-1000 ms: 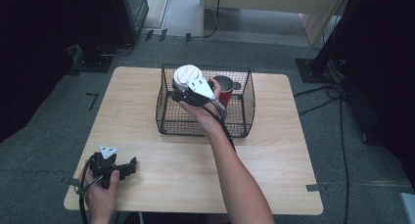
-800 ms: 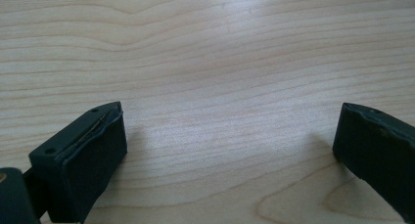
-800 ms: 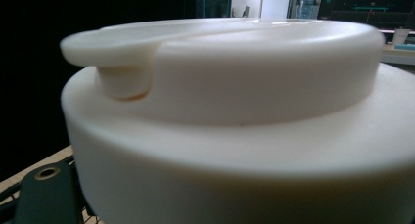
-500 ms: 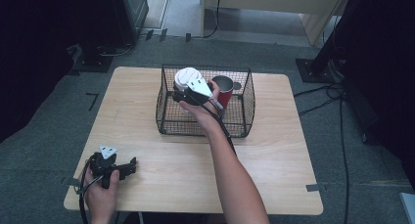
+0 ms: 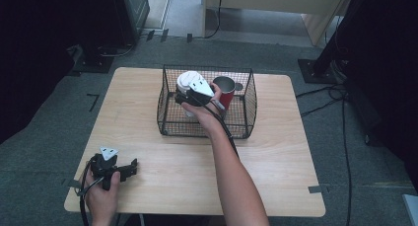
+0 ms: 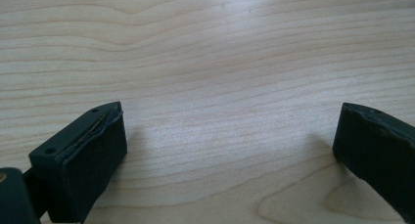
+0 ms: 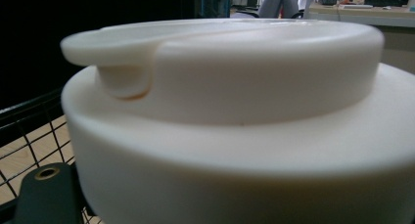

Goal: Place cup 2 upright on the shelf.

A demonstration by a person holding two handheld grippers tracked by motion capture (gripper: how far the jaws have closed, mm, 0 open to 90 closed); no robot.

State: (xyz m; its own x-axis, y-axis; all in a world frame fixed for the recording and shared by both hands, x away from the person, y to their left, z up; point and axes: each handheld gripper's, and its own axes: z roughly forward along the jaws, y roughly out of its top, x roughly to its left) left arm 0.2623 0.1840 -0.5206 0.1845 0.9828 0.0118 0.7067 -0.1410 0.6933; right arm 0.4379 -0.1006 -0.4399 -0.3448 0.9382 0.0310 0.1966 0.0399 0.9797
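The right claw [image 5: 190, 95] hangs inside the wire basket [image 5: 249, 95] at its left half, clenched on a white lidded cup [image 5: 186, 81]; the right gripper view shows the cup's lid [image 7: 230, 77] pressed up close, with one dark jaw at the lower left of that view. Just to the right of this claw stands a red cup [image 5: 226, 92], near it but whether touching cannot be told. The basket's rim rises around both cups, so the claw has wire walls on its left, ahead and behind, and free room only upward.

The left claw [image 5: 129, 168] rests low on the worktop [image 5: 276, 171] near the front left corner, well apart from the basket. Its jaws stand released and wide, with bare wood grain [image 6: 220, 87] between them in the left gripper view. To its right and ahead lies a broad open stretch of worktop; the front edge and the left edge run close beside it.

No brand, label or writing can be read on the cups, the basket or the claws.

The high view gives the whole layout: basket toward the far middle of the worktop, both forearms, cables trailing back. The right gripper view adds the lid's raised rim and thumb tab, the basket mesh [image 7: 29, 131] at its left with worktop beneath, and a room with chairs behind. The left gripper view adds the worn edges of the pads [image 6: 98, 150].
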